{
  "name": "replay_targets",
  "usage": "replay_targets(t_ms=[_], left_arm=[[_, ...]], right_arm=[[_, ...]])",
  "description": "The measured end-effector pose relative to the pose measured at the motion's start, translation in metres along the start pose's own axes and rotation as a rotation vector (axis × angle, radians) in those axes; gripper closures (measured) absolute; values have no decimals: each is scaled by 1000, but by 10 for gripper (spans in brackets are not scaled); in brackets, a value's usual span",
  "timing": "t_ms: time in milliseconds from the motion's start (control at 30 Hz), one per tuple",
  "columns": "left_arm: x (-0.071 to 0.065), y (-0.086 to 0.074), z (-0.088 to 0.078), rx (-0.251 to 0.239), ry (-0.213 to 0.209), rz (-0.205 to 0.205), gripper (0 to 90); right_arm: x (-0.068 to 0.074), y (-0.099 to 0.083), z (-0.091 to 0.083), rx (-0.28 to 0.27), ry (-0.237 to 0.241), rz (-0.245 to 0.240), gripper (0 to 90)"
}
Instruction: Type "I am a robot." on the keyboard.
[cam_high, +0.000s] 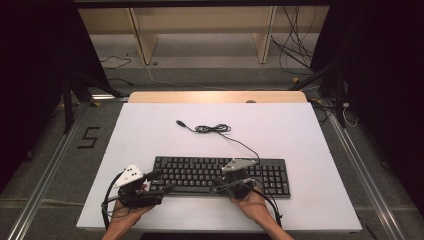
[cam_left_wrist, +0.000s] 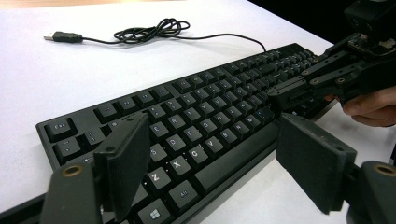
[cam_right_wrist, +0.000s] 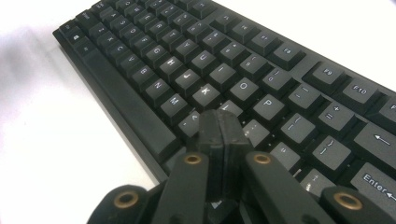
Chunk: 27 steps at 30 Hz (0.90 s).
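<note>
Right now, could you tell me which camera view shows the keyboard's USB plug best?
The left gripper view: the USB plug lies large and sharp at the cable's end. The high view shows it tiny.
</note>
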<state>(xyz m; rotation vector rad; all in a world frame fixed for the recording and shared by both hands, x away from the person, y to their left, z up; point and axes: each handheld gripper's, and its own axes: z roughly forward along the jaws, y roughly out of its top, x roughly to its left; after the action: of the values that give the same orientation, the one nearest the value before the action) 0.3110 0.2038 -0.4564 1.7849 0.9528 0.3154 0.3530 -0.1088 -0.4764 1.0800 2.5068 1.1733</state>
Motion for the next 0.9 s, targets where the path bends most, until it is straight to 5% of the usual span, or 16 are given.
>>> replay_targets(t_ms=[633,900], left_arm=[[0,0,0,1,3,1,256],[1,0,0,0,5,-2,255]], right_arm=[[3,-1,3,17,-20,-18,900],[0,0,-2,-3,14,29,887]])
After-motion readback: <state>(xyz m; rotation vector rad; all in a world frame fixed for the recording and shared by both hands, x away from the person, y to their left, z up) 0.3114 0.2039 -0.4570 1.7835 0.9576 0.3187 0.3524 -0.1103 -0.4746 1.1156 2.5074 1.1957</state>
